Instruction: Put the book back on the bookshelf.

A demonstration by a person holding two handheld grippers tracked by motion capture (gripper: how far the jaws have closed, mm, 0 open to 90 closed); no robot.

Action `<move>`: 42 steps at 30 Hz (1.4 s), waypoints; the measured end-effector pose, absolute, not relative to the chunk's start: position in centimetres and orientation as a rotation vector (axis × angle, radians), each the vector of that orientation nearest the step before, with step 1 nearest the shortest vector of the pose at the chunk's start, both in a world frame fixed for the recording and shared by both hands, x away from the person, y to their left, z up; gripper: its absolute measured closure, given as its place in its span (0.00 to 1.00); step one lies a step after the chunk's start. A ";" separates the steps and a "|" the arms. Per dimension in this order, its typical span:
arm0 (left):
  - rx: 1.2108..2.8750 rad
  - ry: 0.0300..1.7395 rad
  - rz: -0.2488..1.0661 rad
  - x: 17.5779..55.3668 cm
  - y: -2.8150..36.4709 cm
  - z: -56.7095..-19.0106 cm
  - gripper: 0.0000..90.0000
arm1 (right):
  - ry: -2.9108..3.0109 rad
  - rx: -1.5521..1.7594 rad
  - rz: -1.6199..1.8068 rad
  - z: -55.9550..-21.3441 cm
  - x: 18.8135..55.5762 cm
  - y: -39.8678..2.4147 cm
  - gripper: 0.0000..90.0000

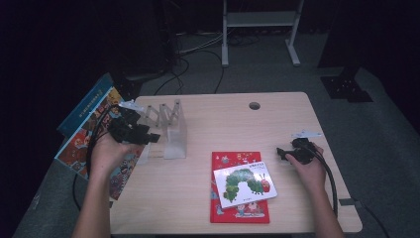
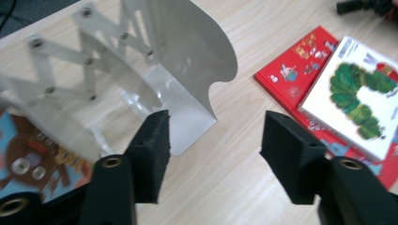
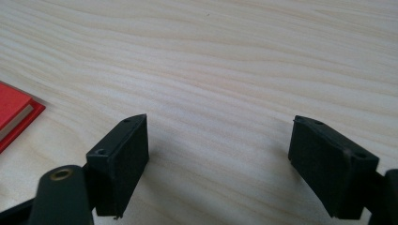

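A pale metal extending book rack [image 1: 168, 130] stands on the left part of the wooden table [image 1: 228, 119]. My left gripper [image 1: 148, 137] hovers at its left side, jaws open and nothing between them. In the left gripper view the gripper [image 2: 213, 136] looks past the rack [image 2: 155, 61] toward a red book [image 2: 300, 61] with a white caterpillar book [image 2: 356, 98] on top. In the high view, the red book [image 1: 240, 214] and the caterpillar book [image 1: 244, 183] lie front centre. My right gripper [image 1: 280, 152] rests just to their right, open [image 3: 218, 136] over bare wood, the red book's corner [image 3: 11, 112] at its left.
Several colourful picture books [image 1: 79, 141] lean off the table's left edge beside my left hand, with a blue one [image 1: 81, 111] behind. The tabletop has a cable hole [image 1: 254, 105] at the back. Cables and a metal frame [image 1: 260, 20] sit on the floor beyond.
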State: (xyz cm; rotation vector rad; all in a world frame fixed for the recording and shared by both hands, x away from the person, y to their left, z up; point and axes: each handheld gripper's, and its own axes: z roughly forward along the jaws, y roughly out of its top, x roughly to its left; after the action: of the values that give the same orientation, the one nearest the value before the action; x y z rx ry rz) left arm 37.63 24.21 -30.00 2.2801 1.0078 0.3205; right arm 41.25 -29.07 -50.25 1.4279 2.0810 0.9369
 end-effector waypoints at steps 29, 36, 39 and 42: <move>2.326 0.832 0.170 37.2 18.4 -40.6 0.23 | 2.143 1.440 0.873 -48.5 38.8 -28.4 0.38; 2.336 0.810 0.135 37.4 18.1 -42.5 0.16 | 2.204 1.358 0.976 -47.5 34.2 -27.5 0.31; 2.333 0.821 0.137 37.4 18.0 -42.9 0.13 | 2.257 1.292 0.980 -47.4 32.3 -26.5 0.30; 2.336 0.813 0.136 37.3 18.1 -43.0 0.13 | 2.296 1.252 0.996 -47.3 30.6 -25.4 0.29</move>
State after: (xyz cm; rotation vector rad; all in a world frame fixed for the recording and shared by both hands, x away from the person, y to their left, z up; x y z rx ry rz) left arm 37.32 18.09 -42.99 2.3363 0.8126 0.1364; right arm 30.57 -25.44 -47.29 1.2517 2.2958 0.9959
